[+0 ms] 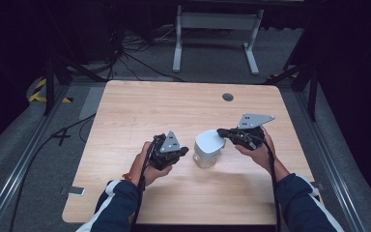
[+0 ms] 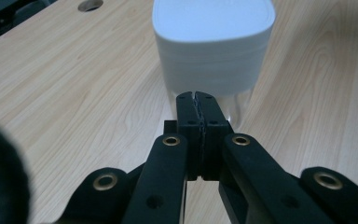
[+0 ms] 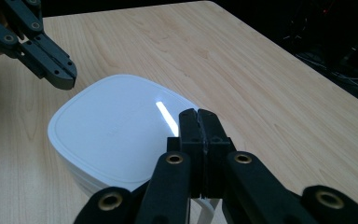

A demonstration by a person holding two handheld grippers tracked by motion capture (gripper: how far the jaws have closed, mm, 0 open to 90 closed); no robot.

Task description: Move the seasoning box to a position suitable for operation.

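Jaws of the left gripper (image 2: 196, 95) are pressed together with nothing between them, the tips low and just short of the clear container (image 2: 242, 100), at the band where its transparent wall meets the white lid (image 2: 213, 28). I cannot tell whether the tips touch the wall or stop a hair away. Beyond them the lid sits square and level on the container, fully seated as far as the left gripper view shows.

Across from that, the right gripper (image 3: 199, 113) also has its jaws together and empty, riding higher, with the tips over the near edge of the lid (image 3: 112, 126); contact there is unclear too. Past its tips, on the far side of the lid, the other gripper (image 3: 64, 77) shows as a dark closed wedge.

From the high view the container (image 1: 206, 157) stands upright on the wooden table (image 1: 140, 106), between the left gripper (image 1: 184, 151) and the right gripper (image 1: 221, 131), each held in a hand (image 1: 145, 164).

Judged from this, the work is at its start: both tools are placed at the container, nothing is grasped, and the lid is still on. What seems left is bracing the body, getting a purchase on the lid's rim, and lifting it off.
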